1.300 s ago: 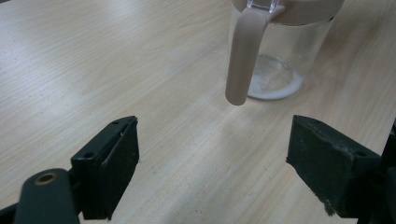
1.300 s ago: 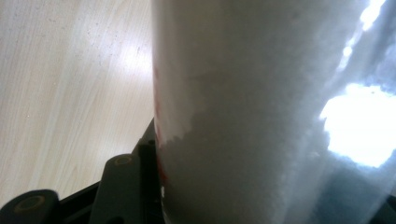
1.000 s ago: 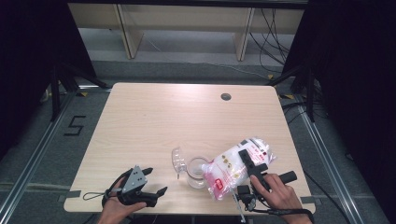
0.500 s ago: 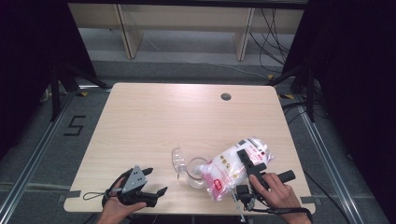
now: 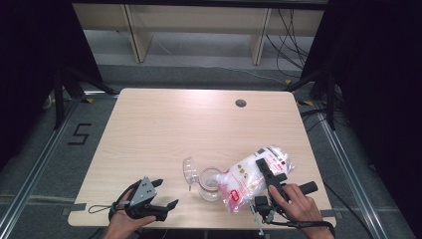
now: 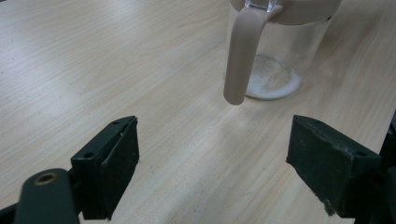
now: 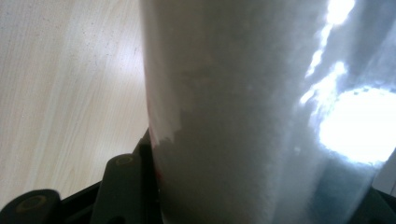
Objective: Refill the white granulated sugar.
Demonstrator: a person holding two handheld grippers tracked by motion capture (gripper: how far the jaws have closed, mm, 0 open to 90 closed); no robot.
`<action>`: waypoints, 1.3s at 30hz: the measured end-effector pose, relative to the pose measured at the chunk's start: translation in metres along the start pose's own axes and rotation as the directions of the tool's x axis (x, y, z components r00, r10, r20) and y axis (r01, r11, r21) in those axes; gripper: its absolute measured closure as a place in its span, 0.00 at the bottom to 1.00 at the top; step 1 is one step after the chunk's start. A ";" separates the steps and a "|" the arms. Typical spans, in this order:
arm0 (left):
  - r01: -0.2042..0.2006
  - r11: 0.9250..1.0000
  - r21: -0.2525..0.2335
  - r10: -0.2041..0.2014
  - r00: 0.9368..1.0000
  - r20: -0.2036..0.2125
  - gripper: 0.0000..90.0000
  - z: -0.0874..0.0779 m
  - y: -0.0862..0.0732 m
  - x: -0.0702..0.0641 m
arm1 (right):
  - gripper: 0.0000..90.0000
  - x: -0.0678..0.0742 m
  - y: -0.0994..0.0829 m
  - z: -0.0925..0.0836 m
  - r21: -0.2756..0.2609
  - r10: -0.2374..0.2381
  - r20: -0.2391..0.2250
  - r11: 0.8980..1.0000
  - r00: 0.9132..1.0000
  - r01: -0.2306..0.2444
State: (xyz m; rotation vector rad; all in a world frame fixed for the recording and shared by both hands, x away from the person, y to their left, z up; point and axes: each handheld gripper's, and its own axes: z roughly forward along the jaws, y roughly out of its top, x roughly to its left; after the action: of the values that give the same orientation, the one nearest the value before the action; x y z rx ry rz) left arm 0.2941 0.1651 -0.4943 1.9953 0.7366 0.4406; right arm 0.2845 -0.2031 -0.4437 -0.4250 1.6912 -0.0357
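We see the right gripper [image 5: 271, 177] near the front right edge of the tabletop [image 5: 199, 124], its fingers pinching a plastic bag [image 5: 249, 177] of white grains that lies tilted, its low end over the mouth of a clear jar [image 5: 209, 183]. The jar stands just left of the bag, near the front edge, with its lid [image 5: 189, 170] swung open to the left and a little white powder on its bottom. In the right gripper view the bag [image 7: 243, 112] sits close between the fingers. The left gripper [image 5: 158, 196] rests at the front left edge, well apart from the jar, its fingers spread wide with nothing between them; its own view looks across bare wood to the jar [image 6: 280, 51]. We have the whole back half of the tabletop open, apart from a small round hole [image 5: 241, 103] near the far edge.
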 end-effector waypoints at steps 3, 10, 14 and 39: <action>0.025 1.000 0.004 -0.025 1.000 -0.003 0.18 0.000 -0.001 -0.001 | 0.55 0.006 0.000 -0.002 0.018 0.086 -0.002 0.996 0.996 -0.086; 0.019 1.000 0.001 -0.019 1.000 -0.005 0.18 0.000 0.000 -0.001 | 0.55 -0.003 0.002 0.000 -0.015 -0.005 0.017 1.000 1.000 0.005; 0.026 1.000 0.000 -0.026 1.000 -0.003 0.18 0.000 -0.001 -0.002 | 0.55 0.001 0.000 0.000 -0.007 0.019 0.015 1.000 1.000 -0.019; 0.017 1.000 0.002 -0.017 1.000 -0.005 0.18 0.000 0.000 -0.001 | 0.56 0.001 -0.002 -0.002 -0.011 0.035 0.022 0.999 0.999 -0.034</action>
State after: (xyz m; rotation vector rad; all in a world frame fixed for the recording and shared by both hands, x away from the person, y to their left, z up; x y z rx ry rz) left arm 0.2928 0.1645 -0.4946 1.9888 0.7565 0.4346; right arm 0.2828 -0.2058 -0.4433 -0.4030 1.6775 0.0037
